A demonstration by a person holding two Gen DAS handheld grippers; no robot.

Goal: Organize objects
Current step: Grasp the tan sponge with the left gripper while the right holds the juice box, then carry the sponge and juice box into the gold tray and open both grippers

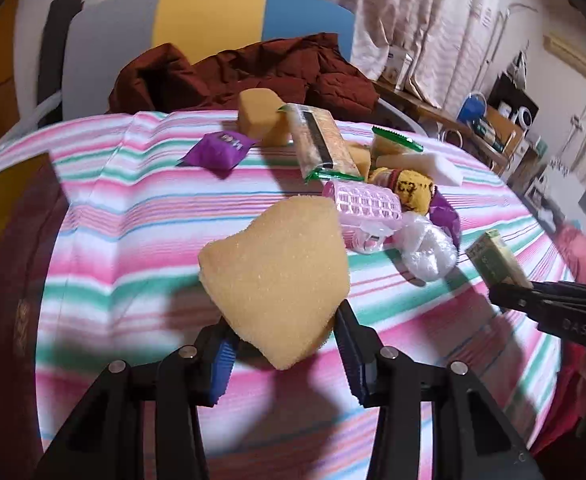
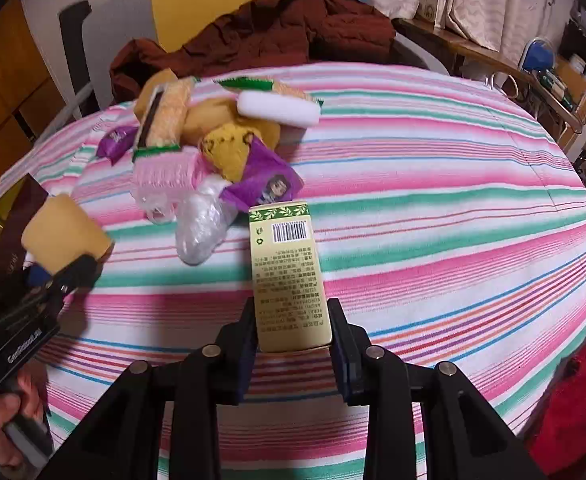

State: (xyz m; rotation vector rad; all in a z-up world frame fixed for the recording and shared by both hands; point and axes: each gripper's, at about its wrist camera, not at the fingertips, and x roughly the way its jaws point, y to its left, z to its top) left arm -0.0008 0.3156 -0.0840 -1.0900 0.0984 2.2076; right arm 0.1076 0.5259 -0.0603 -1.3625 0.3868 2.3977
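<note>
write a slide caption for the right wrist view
Right gripper clamps a green-gold box above the striped cloth.

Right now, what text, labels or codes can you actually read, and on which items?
"DAS": on the right gripper body, left wrist view.
Barcode and small print: on the yellow-green box; too small to read.
White lettering: on the left gripper body; blurred.
Marks on the purple packet: unreadable.

Left gripper [image 1: 283,354] and right gripper [image 2: 293,338] both seemingly clamped, angled downward.
</note>
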